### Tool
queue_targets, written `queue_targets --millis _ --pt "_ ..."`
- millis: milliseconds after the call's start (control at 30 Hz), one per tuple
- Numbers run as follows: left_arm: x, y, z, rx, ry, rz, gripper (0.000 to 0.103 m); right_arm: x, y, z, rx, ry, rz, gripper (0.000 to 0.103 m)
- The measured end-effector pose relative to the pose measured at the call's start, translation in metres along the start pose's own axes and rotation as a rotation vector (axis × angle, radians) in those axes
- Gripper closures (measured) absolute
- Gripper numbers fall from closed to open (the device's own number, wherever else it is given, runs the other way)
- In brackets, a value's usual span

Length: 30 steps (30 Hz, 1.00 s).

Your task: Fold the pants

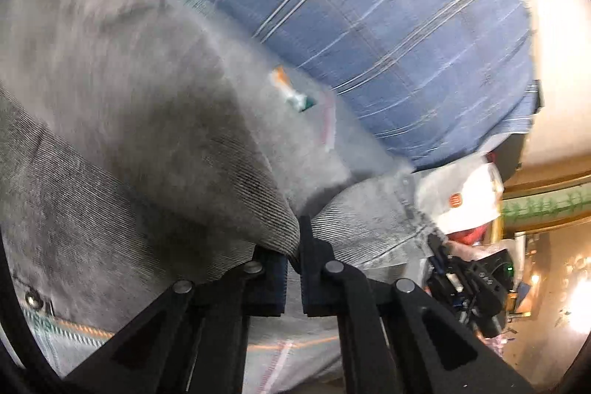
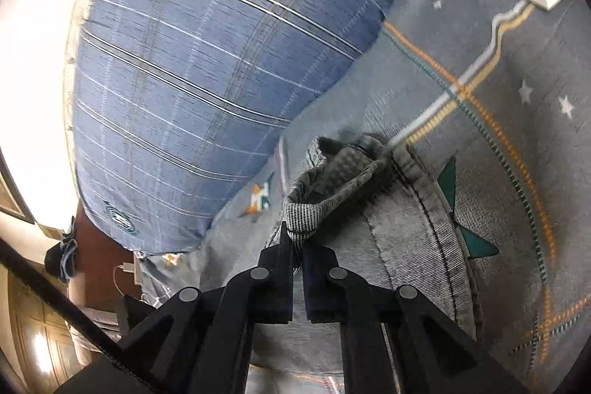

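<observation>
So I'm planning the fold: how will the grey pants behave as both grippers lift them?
Probably floppy: the pants drape and sag from the left gripper. Likely fairly heavy for cloth, given the thick denim-like weave and seams by the right gripper. Slipping seems unlikely, since both are shut on bunched fabric.

blue plaid pillow (image 2: pixel 207 80) on a star-patterned bedsheet (image 2: pixel 517 143), pale wall (image 1: pixel 554 61) behind.

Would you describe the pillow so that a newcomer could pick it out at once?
On the grey-blue bedsheet with stars and stitched lines, look beyond the grey pants. The pillow is the big puffed shape there, the only thing in blue plaid with thin white stripes.
</observation>
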<state>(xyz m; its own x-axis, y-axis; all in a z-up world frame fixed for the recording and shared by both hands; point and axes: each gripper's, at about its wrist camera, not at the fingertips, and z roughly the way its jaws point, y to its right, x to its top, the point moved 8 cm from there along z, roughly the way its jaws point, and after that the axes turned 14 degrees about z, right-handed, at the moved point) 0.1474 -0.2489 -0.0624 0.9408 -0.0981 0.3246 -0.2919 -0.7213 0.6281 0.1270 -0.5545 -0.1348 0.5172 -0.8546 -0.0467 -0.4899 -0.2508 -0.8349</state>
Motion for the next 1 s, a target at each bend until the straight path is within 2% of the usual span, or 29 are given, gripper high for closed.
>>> queue_targets --millis 67,133,200,267,300,367,433,567,667,733,767,800,833,867,900,933,967,1000 --pt "-0.002 0.018 -0.015 0.002 0.038 0.067 0.098 -0.004 -0.007 -0.019 0.005 0.029 -0.037 0.098" --pt "-0.019 0.025 -0.022 0.008 0.029 0.124 0.098 -0.018 -0.008 -0.043 0.013 0.063 -0.079 0.098" --pt "-0.042 0.021 -0.011 0.032 -0.017 0.163 0.098 -0.034 0.023 -0.052 -0.040 0.070 -0.060 0.098" --pt "-0.069 0.000 0.007 0.080 -0.101 0.179 0.098 -0.042 0.058 -0.046 -0.102 0.049 -0.022 0.097" --pt "-0.083 -0.008 0.015 0.098 -0.139 0.171 0.098 -0.047 0.086 -0.036 -0.155 0.005 0.035 0.097" --pt "-0.096 -0.018 0.024 0.108 -0.174 0.138 0.098 -0.055 0.106 -0.030 -0.160 -0.049 0.108 0.097" --pt "-0.094 -0.011 0.018 0.075 -0.149 0.147 0.098 -0.055 0.099 -0.040 -0.133 -0.033 0.077 0.097" --pt "-0.073 0.009 -0.004 0.021 -0.071 0.166 0.098 -0.048 0.056 -0.064 -0.097 0.027 -0.016 0.097" --pt "-0.072 0.010 -0.006 0.035 -0.067 0.186 0.098 -0.056 0.041 -0.080 -0.111 0.066 -0.080 0.095" --pt "-0.091 -0.006 0.012 0.094 -0.143 0.217 0.096 -0.062 0.056 -0.079 -0.182 0.074 -0.079 0.081" --pt "-0.101 -0.013 0.019 0.121 -0.193 0.228 0.096 -0.064 0.078 -0.074 -0.279 0.077 -0.066 0.052" --pt "-0.115 -0.020 0.031 0.130 -0.257 0.221 0.096 -0.064 0.093 -0.067 -0.357 0.069 -0.057 0.029" --pt "-0.124 -0.022 0.031 0.117 -0.273 0.217 0.094 -0.066 0.114 -0.064 -0.435 0.050 -0.028 0.030" --pt "-0.125 -0.020 0.028 0.106 -0.247 0.231 0.087 -0.068 0.125 -0.067 -0.444 0.045 0.008 0.033" --pt "-0.125 -0.016 0.024 0.112 -0.230 0.268 0.079 -0.068 0.125 -0.074 -0.405 0.057 0.017 0.033" --pt "-0.125 -0.012 0.018 0.125 -0.218 0.316 0.060 -0.068 0.119 -0.082 -0.376 0.082 0.011 0.033" --pt "-0.124 -0.007 0.010 0.132 -0.187 0.349 0.051 -0.065 0.108 -0.093 -0.351 0.128 -0.008 0.032" --pt "-0.124 -0.006 0.002 0.137 -0.155 0.373 0.051 -0.063 0.096 -0.100 -0.324 0.159 -0.033 0.030"
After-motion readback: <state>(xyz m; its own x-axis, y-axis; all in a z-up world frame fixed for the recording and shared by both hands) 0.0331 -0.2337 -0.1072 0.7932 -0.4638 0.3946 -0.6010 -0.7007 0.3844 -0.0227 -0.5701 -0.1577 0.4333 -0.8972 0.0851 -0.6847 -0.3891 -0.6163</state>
